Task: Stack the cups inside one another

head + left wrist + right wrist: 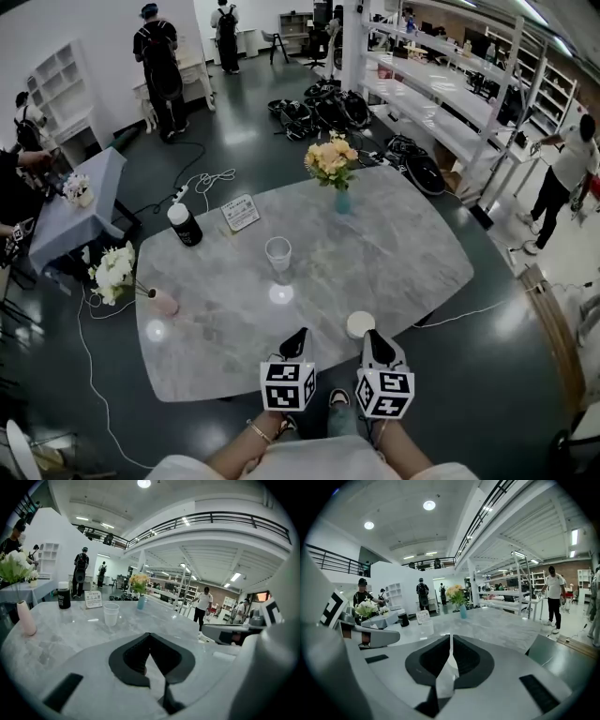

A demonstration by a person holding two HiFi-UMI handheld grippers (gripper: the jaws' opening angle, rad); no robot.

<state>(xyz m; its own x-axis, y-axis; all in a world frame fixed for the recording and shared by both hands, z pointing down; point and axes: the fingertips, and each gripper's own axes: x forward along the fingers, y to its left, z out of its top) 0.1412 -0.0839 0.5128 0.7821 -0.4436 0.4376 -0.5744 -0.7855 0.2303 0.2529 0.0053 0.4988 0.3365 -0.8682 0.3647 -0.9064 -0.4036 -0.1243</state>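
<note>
Jaws shut and empty on left hand-held gripper (298, 336) and right hand-held gripper (373, 337); we open right wide, then straddle white cup (360, 324) squarely.

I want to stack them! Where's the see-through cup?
Head view: the clear cup stands between the black bottle at left and the blue vase at right.

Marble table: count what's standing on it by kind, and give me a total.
Cups: 2, clear cup, white cup
Flower vases: 2, blue vase, pink vase
Black bottle: 1
Sign card: 1
Total: 6
</note>
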